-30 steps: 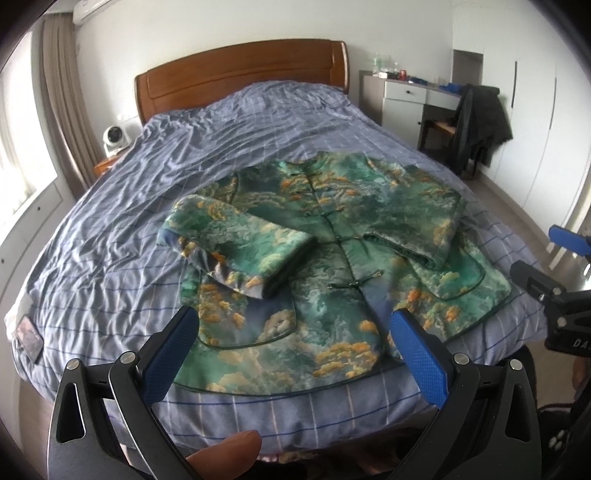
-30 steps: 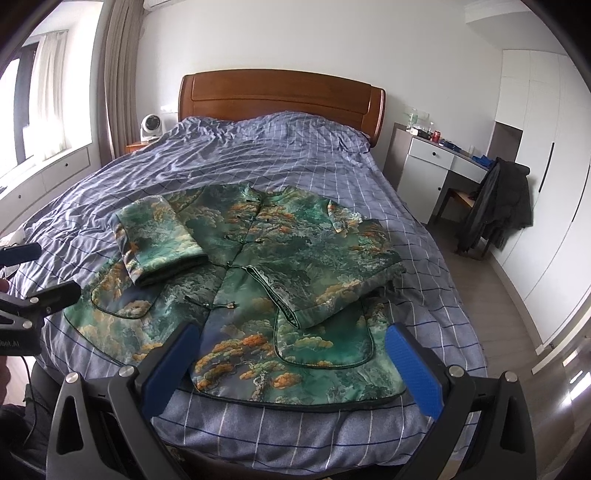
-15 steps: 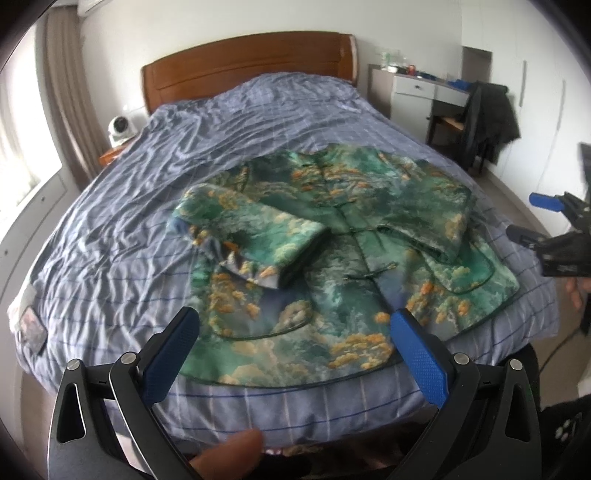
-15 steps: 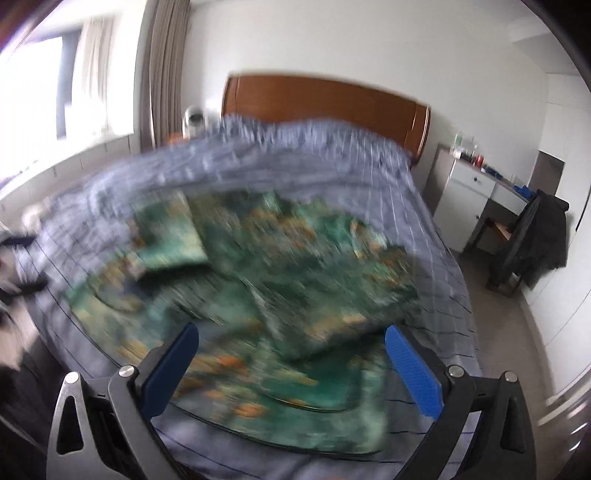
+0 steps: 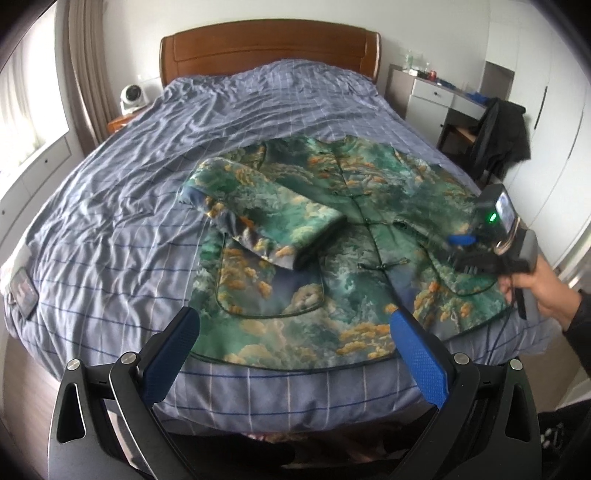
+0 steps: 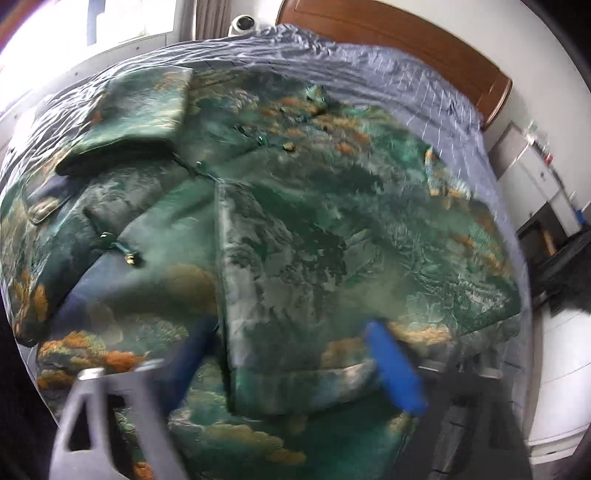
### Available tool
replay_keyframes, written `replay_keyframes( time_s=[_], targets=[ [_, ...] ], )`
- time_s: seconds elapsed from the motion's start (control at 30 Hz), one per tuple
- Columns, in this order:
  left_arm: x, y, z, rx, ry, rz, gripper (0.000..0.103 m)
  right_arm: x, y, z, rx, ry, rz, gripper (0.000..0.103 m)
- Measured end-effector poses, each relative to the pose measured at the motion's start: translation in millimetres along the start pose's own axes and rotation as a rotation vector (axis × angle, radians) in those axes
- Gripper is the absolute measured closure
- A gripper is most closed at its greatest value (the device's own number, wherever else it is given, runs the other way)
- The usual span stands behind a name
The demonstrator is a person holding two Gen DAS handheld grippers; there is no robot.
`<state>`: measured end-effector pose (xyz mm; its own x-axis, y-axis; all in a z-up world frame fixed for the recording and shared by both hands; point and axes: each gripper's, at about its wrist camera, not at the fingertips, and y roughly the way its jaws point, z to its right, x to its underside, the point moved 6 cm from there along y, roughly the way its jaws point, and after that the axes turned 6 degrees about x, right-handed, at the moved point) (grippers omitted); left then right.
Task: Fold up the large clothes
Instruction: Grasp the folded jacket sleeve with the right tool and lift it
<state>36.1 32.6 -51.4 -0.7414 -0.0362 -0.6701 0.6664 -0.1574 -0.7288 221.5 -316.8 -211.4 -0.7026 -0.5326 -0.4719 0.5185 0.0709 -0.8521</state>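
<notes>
Jacket (image 5: 354, 236) lies flat at the bed's (image 5: 110, 206) foot edge, both sleeves folded in, hem along the edge. Bare sheet to its left and toward the headboard (image 5: 269, 48). Left gripper (image 5: 295, 347) open, off the foot edge, touching nothing. Left view shows the right gripper (image 5: 476, 240) over the right sleeve; its own blurred view (image 6: 295, 369) shows fingers spread astride the cuff.

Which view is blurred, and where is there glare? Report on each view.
Left wrist view: sharp overall, with fisheye bending at the edges; daylight whitens the window at far left; the jacket shows clear detail. Right wrist view: motion-smeared throughout; the right gripper is streaked, its jaws open, close over the jacket's folded sleeve; the window at top left is blown out.
</notes>
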Motion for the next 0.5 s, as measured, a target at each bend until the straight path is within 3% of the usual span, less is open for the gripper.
replay_keyframes(
  time_s=[0.07,0.23,0.37,0.5],
  targets=[
    [1.1,1.0,-3.6,0.011,-0.009,0.001,0.000,-1.1,-10.7,13.9,-0.069,0.097,-0.002,0.088],
    [-5.2,7.7,-9.2,0.017,-0.010,0.013,0.000,-7.7,-96.4,68.6,0.036,0.240,0.172,0.089],
    [-18.9,6.3,-14.8,0.031,-0.020,0.046,0.000,6.0,-165.3,138.9,0.165,0.399,0.292,0.090],
    [-30.4,3.0,-24.6,0.041,-0.039,0.081,0.000,44.1,-185.1,216.9,0.301,0.579,0.292,0.090]
  ],
)
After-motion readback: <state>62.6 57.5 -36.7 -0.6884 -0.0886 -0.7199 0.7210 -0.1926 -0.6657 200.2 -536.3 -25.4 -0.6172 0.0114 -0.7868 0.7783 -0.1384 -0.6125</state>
